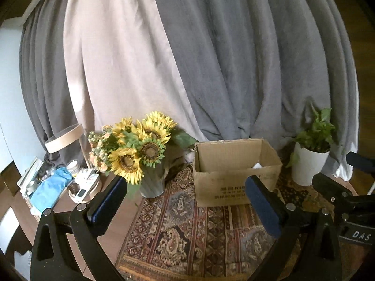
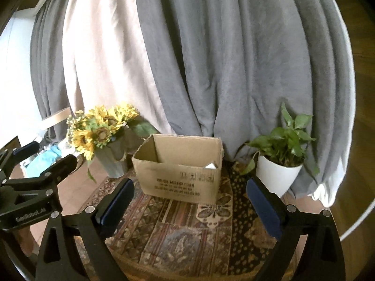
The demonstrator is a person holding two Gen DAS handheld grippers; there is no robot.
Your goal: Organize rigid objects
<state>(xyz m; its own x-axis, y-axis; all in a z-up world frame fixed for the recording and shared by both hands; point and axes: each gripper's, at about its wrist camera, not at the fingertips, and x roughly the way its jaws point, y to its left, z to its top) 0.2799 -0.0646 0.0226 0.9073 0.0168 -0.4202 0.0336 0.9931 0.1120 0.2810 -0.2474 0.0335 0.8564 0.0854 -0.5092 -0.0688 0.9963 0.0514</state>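
Cardboard box point(image 2: 180, 175) stands open, white object point(image 2: 211, 165) inside

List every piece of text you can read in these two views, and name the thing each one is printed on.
"DAS": white label on the right tongs, cut off at the picture's edge.
"GenRobot.AI": side of the left tongs.
Cardboard box: dark printed lines on its front, too blurred to read.
Small white device among the clutter on the left: any marking too small to read.

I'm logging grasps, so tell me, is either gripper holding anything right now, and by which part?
Nothing is held. The left gripper and right gripper are both open and hold nothing, above the patterned rug.
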